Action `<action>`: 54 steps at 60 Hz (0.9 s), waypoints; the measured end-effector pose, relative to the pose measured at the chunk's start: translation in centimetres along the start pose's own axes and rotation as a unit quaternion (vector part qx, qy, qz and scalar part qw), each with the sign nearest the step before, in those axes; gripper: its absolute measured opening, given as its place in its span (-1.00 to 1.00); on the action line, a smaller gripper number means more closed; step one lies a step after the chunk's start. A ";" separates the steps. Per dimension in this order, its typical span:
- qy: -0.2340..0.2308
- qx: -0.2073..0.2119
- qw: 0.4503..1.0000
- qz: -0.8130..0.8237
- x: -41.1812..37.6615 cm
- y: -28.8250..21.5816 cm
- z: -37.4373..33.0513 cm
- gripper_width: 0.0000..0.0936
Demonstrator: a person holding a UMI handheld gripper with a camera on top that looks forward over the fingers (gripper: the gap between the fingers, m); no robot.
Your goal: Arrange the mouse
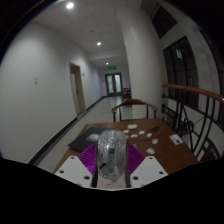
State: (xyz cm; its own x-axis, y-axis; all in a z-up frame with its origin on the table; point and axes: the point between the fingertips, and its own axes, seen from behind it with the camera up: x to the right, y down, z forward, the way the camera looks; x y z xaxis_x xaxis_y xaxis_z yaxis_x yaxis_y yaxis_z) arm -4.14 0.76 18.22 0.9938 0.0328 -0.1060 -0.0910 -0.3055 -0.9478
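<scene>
Mouse [111, 157] sits between the two fingers of the gripper [111, 166], a pale grey, glossy, rounded body raised over the near edge of the wooden table [150, 160]; we see both purple pads [91, 157] pressed against its sides, so the fingers are closed on it. Ahead of the fingers we note open tabletop, then small white items [137, 128] scattered mid-table and a dark flat object [82, 143] to the left. Beyond stand a chair [135, 108] and a long corridor [95, 95].

Mouse [111, 157] sat between gripper [111, 170] fingers, on table [160, 152]; chair [135, 108] behind table, corridor beyond.
</scene>
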 end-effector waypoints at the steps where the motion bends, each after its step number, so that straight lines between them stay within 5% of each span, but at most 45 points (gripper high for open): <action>1: -0.003 -0.005 1.000 -0.003 -1.2 1.1 0.2 -0.20; 10: 0.007 -0.110 0.994 -0.023 -7.0 12.0 2.9 -0.20; 25: 0.045 -0.187 0.981 -0.022 -6.6 20.2 4.8 -0.08; 35: 0.003 -0.185 0.982 -0.048 -7.0 20.0 5.4 0.17; 42: -0.077 -0.193 0.978 -0.014 -9.0 19.1 2.6 0.78; 54: -0.106 -0.184 0.977 -0.035 -5.5 17.8 -2.8 0.83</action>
